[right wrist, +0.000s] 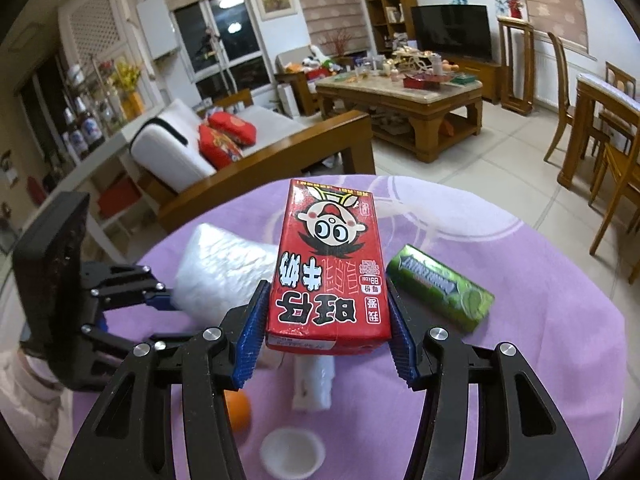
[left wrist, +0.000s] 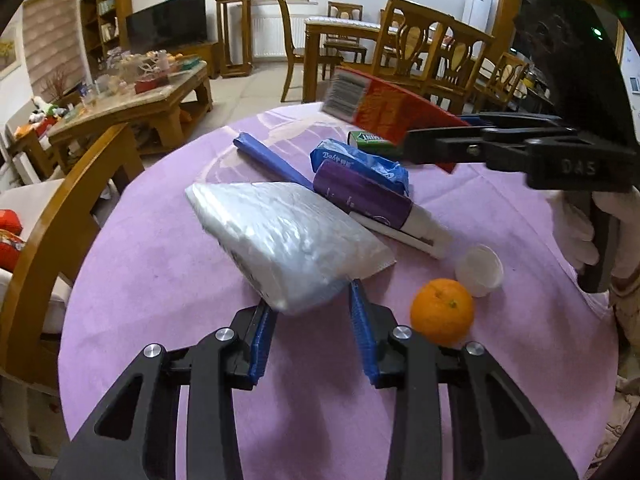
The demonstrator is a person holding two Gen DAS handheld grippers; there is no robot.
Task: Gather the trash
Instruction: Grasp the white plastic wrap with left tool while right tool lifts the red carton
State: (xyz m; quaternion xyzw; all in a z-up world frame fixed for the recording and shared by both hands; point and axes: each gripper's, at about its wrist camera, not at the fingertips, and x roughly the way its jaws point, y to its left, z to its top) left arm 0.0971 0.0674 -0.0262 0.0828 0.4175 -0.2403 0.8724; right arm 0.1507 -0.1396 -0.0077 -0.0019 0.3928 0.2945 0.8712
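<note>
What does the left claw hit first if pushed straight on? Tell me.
The clear plastic bag: its near corner already sits between the left claw's pads. Beyond it lies the purple tube.

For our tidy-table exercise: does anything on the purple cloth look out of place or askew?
Yes. A whole orange fruit sits among the wrappers and does not look like trash. A white plastic cap lies loose beside it. The purple-and-white tube rests tilted, propped across the blue tissue pack.
</note>
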